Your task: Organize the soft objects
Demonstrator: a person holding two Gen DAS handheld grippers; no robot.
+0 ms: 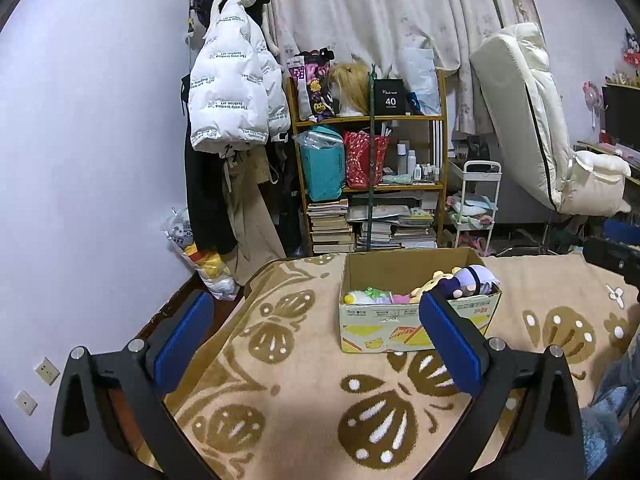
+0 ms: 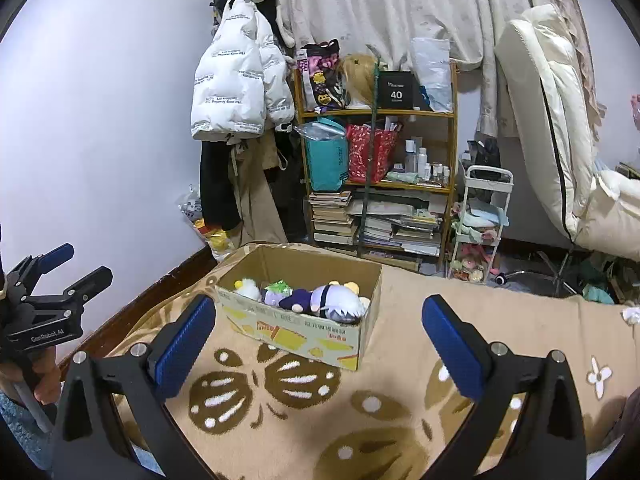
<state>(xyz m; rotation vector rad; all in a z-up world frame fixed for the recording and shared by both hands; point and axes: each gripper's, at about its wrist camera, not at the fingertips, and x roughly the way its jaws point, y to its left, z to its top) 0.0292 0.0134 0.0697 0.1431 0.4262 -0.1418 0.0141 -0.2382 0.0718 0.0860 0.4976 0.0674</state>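
Plush toys (image 2: 316, 300) lie packed in the cardboard box (image 2: 296, 330) on the patterned blanket (image 2: 320, 420), so left gripper (image 1: 316, 336) and right gripper (image 2: 320, 338) hang wide, empty, clear of it.

Occlusion record. Soft toys (image 2: 320, 300) in the cardboard box (image 2: 296, 330): lower parts concealed by the near wall; several cannot be identified. Left gripper (image 2: 60, 268), at nine o'clock in the right wrist view: cut off by the edge. Print on the white jacket (image 1: 232, 92): too small to be read.
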